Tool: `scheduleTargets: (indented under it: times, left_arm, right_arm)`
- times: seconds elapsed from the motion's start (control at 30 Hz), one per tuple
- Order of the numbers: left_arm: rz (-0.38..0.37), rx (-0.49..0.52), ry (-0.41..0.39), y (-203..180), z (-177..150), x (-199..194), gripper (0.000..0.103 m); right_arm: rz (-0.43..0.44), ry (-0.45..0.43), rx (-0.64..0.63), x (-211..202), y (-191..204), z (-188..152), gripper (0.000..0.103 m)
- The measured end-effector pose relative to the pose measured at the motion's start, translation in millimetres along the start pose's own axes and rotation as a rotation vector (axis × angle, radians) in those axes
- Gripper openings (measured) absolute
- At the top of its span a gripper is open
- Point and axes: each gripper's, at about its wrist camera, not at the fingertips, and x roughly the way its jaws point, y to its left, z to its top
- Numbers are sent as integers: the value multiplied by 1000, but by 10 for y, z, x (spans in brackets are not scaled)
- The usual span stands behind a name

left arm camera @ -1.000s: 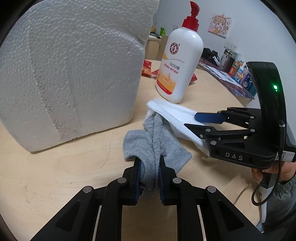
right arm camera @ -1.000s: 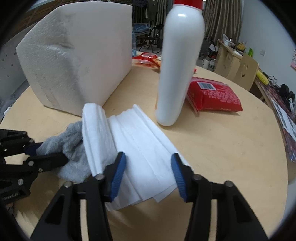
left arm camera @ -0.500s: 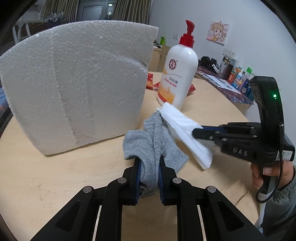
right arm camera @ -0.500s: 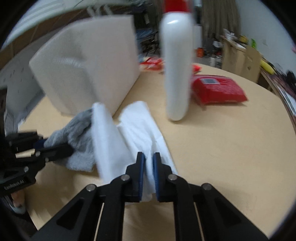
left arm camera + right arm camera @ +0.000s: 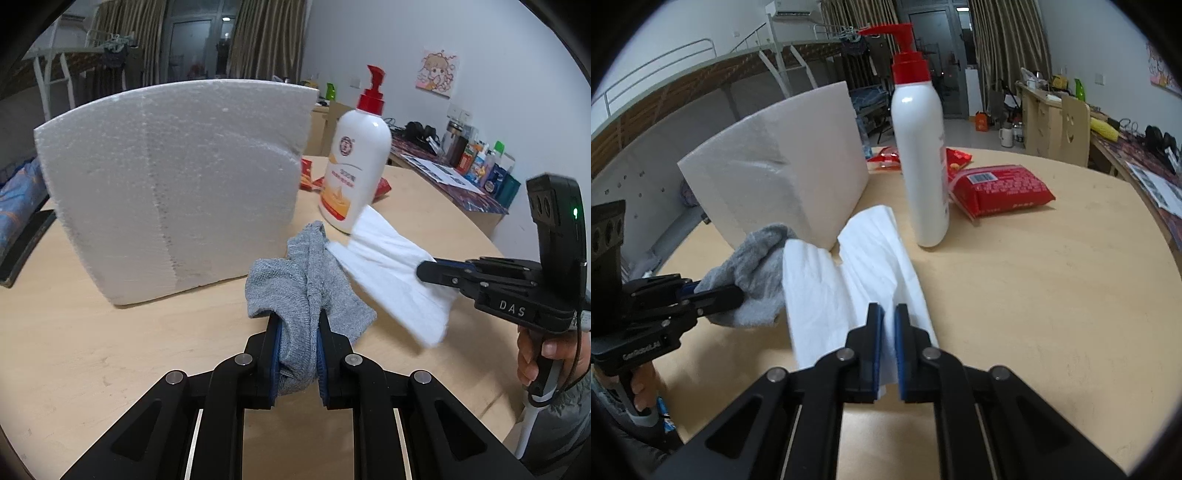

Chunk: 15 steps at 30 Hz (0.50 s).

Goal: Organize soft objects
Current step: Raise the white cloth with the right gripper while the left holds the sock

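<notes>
from the left wrist view, the left gripper (image 5: pixel 297 343) has its fingers clamped on a grey sock (image 5: pixel 306 280) above the worktop (image 5: pixel 92 354), beside a white foam block (image 5: pixel 177 192). from the right wrist view, the right gripper (image 5: pixel 886 343) pinches a white tissue (image 5: pixel 849 273), lifted near a lotion bottle (image 5: pixel 919 162); tissue overlaps sock.

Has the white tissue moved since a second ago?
Yes. The white tissue has been lifted off the table, clamped by the right gripper, beside the standing lotion bottle.
</notes>
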Motion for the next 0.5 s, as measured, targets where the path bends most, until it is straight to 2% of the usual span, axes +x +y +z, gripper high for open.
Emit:
scheduleTargets:
  times: [0.1, 0.17, 0.2, 0.23, 0.33, 0.5]
  left_arm:
    - [16, -12, -4, 43, -5, -33, 17]
    - [31, -16, -5, 93, 0, -54, 17]
    - [33, -18, -6, 113, 0, -58, 17]
    - [36, -20, -3, 125, -4, -56, 17]
    - [37, -19, 10, 136, -22, -27, 17]
    - [43, -32, 6, 175, -5, -32, 17]
  right_arm:
    - [-59, 25, -25, 80, -29, 4, 10]
    - [-45, 56, -35, 144, -13, -20, 11]
    - [-50, 68, -54, 170, 16, -35, 18]
    - [-68, 77, -80, 199, 58, -43, 31]
    - [-51, 75, -125, 175, 178, -62, 51]
    - [-36, 90, -206, 200, 341, -64, 56]
